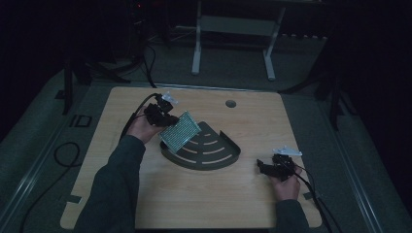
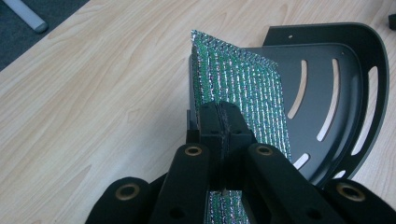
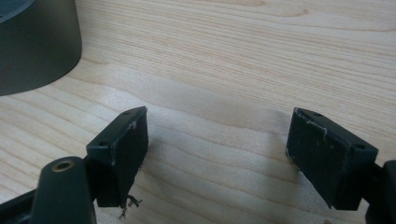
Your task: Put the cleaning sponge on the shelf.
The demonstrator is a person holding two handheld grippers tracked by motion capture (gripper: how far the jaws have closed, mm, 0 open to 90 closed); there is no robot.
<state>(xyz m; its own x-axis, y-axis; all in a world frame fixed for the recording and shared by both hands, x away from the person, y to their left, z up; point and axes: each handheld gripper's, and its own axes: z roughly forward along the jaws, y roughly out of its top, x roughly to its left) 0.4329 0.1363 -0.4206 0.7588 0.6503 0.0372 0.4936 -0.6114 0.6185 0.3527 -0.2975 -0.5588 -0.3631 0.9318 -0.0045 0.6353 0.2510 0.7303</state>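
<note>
Left claw (image 2: 223,122): pressed together, pinching a silvery green foil pouch (image 1: 180,131), held tilted over the dark slotted corner shelf (image 1: 214,154) on the desk (image 1: 194,204). Right claw (image 3: 217,156): spread, nothing between, low over bare desk beside the shelf.

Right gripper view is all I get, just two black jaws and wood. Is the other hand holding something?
Observer: Yes, the left gripper is shut on a shiny green padded pouch.
Operator: Where is the pouch?
Observer: It is tilted over the dark slotted corner shelf in the middle of the table.
Operator: Is my gripper near that shelf?
Observer: The right gripper sits to the shelf's right, jaws open and pointing toward it, not touching.
</note>
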